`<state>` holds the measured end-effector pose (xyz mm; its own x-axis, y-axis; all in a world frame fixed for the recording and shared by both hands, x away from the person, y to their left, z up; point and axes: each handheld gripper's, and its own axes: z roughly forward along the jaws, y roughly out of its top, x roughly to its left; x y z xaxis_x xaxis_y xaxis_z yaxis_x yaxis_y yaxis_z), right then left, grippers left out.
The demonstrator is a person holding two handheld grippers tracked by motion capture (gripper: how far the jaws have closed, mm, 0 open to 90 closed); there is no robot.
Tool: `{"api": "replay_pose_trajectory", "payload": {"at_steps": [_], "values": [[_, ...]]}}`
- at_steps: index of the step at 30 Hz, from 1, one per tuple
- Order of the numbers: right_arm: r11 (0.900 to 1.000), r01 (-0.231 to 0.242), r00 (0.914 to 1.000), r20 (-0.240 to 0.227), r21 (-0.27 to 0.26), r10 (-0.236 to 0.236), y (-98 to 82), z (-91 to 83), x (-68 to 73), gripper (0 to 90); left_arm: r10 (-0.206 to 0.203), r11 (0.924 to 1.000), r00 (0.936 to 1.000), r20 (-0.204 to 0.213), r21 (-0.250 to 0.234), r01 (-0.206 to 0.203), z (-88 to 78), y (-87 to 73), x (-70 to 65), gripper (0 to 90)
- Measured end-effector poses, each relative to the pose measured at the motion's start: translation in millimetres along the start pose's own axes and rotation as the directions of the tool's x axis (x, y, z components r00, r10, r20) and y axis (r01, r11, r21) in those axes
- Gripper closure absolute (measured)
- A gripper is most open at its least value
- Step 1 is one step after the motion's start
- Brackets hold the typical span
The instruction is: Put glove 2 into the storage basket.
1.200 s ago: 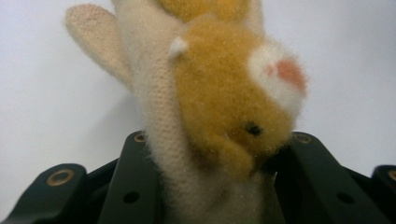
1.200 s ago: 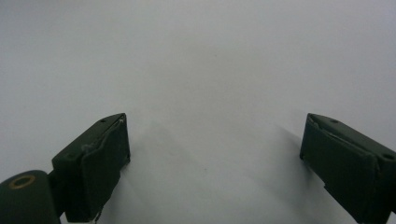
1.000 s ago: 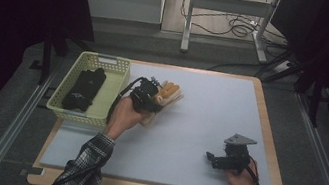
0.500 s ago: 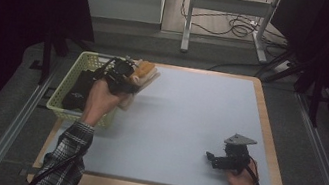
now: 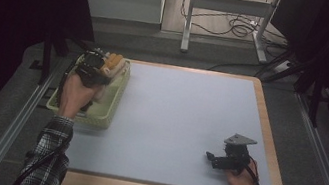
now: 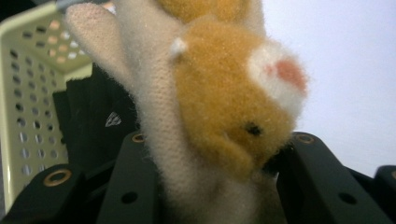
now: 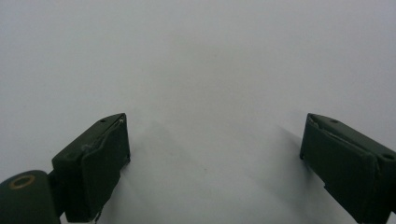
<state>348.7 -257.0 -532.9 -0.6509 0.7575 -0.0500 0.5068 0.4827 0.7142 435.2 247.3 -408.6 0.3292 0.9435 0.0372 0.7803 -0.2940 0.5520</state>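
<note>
My forearms wear black-and-white plaid flannel sleeves (image 5: 48, 154), cuffs at the wrist. My left black two-jaw gripper (image 6: 215, 186) has matte plastic jaws dotted with brass-ringed screw holes and small dark bores. My right black two-jaw gripper (image 5: 211, 157) carries a grey three-cornered plate (image 5: 240, 140) on top, its blocky pads (image 7: 100, 163) scuffed along the edges.

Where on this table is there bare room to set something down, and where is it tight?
Nearly all of the blue mat lies bare, from the basket at its left edge across to the right gripper near the front right corner. The basket is crowded: a black item lies inside, and the left gripper holds the plush toy over it.
</note>
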Motion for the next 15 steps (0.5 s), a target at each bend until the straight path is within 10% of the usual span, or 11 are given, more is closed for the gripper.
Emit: {"api": "replay_pose_trajectory", "payload": {"at_steps": [15], "values": [[1.000, -0.001, 1.0000, -0.001, -0.001, 0.001, 0.0, 0.0, 0.0, 8.0, -0.014, 0.9930, 0.9999, -0.007, 0.117, 0.015, 71.4, -9.2, 6.1, 60.4]]}}
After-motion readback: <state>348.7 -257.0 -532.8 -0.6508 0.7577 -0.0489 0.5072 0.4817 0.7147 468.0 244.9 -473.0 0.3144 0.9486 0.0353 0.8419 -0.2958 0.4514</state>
